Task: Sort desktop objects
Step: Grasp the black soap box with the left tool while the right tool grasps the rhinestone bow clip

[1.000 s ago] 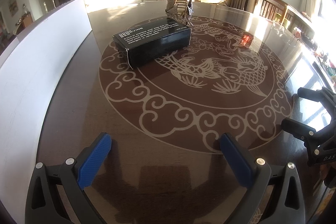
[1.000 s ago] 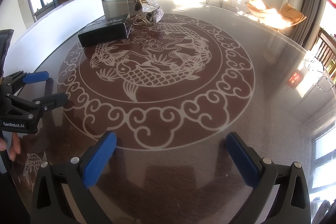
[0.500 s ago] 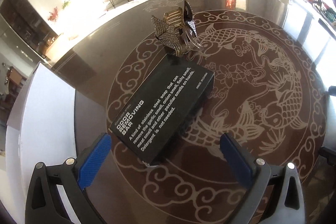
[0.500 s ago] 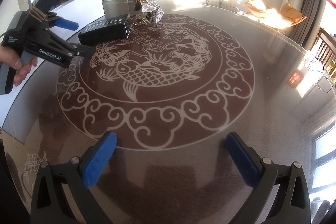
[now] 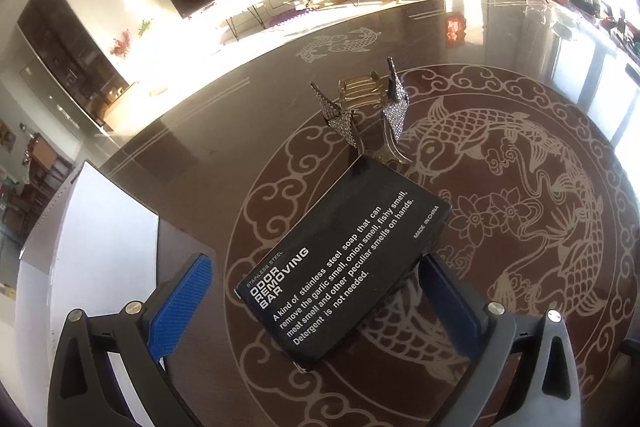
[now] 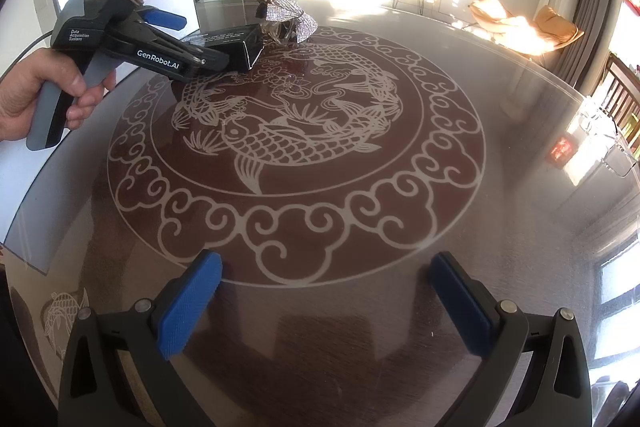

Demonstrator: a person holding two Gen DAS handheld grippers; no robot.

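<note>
Black soap box [image 5: 344,267] lies flat on our patterned table [image 5: 520,227], between the spread fingers of our left gripper [image 5: 316,295]. We judge the grasp is next: close squarely on its sides. Our right gripper [image 6: 324,299] waits open, empty. A glittery hair clip [image 5: 368,107] seems to touch the box's far end; a white bin [image 5: 92,227] stands left.

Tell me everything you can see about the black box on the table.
The black box is a flat, rectangular carton, cardboard by its look, closed. White print on top reads "ODOR REMOVING BAR", with smaller text and "MADE IN CHINA". It lies flat on the table, skewed to the left gripper, whose open fingers reach to either side of its near end. The hair clip sits at its far end; whether they touch is unclear.
</note>
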